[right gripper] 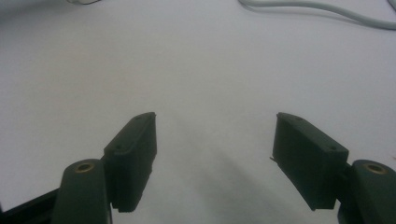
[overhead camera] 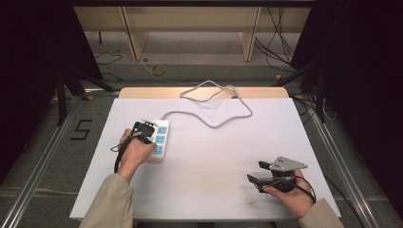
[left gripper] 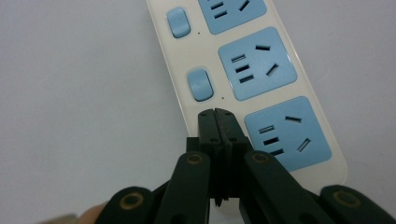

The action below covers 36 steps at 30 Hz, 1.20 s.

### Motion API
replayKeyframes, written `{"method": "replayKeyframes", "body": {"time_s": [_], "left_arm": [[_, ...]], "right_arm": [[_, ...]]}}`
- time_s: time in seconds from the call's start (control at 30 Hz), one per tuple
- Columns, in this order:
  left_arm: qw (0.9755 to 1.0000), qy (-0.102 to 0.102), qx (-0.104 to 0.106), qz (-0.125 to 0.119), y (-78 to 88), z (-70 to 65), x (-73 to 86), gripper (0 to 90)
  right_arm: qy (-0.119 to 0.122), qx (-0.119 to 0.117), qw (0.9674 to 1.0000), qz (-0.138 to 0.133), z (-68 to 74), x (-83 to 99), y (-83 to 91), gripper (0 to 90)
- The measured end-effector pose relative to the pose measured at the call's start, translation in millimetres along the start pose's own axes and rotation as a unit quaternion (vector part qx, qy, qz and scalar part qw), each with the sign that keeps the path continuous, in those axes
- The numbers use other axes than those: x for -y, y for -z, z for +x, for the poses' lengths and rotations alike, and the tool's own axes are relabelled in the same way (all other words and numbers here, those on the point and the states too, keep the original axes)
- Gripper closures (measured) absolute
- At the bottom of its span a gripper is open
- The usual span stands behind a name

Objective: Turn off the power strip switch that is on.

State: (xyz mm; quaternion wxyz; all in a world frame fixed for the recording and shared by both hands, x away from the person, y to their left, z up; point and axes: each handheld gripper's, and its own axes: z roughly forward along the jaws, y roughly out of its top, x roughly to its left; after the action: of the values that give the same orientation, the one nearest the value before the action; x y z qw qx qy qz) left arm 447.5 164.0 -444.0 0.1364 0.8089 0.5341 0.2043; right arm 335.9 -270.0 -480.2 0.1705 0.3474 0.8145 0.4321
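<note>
Power strip (overhead camera: 159, 138) lying left of centre on the worktop (overhead camera: 214, 156): rigid, light, smooth plastic. Left hand-held gripper (left gripper: 218, 114) pressed together, probably on the nearest rocker switch. Right hand-held gripper (right gripper: 215, 158) spread, idle.

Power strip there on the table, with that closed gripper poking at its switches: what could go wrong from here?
1. The shut left gripper sits at the strip's nearest switch spot, by a socket; its tip could slip onto the socket instead.
2. Nothing holds the strip: the right gripper rests open, far off, so a push might slide it across the table.
3. The looping cable could tug or drag it.
</note>
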Motion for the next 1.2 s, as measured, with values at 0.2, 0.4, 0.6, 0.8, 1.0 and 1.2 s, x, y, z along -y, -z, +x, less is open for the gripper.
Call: {"method": "replayKeyframes", "body": {"time_s": [0.2,0.4,0.6,0.8,1.0,1.2], "left_arm": [[1.0,-0.003,-0.003,0.0,0.0,-1.1,0.3,90.0],[0.9999,-0.008,-0.01,-0.001,0.0,-2.9,0.3,90.0],[0.9999,-0.008,-0.007,-0.002,0.0,-2.0,0.6,90.0],[1.0,-0.001,0.008,-0.004,1.4,1.2,1.3,90.0],[0.9999,-0.002,0.013,0.001,3.1,2.1,2.5,90.0],[0.9999,-0.004,0.012,0.0,2.4,1.9,1.9,90.0]], "right_arm": [[0.001,0.0,1.0,-0.001,-0.1,0.1,0.4,31.4],[0.0,0.0,1.0,-0.001,-0.3,0.2,0.7,31.4],[0.0,0.001,1.0,-0.001,-0.2,0.2,0.8,31.4],[-0.001,0.0,1.0,-0.001,-0.4,0.2,0.0,31.4],[-0.001,0.0,1.0,-0.001,-0.9,0.3,-0.1,31.4],[-0.001,-0.001,1.0,-0.001,-0.6,0.3,0.2,31.4]]}}
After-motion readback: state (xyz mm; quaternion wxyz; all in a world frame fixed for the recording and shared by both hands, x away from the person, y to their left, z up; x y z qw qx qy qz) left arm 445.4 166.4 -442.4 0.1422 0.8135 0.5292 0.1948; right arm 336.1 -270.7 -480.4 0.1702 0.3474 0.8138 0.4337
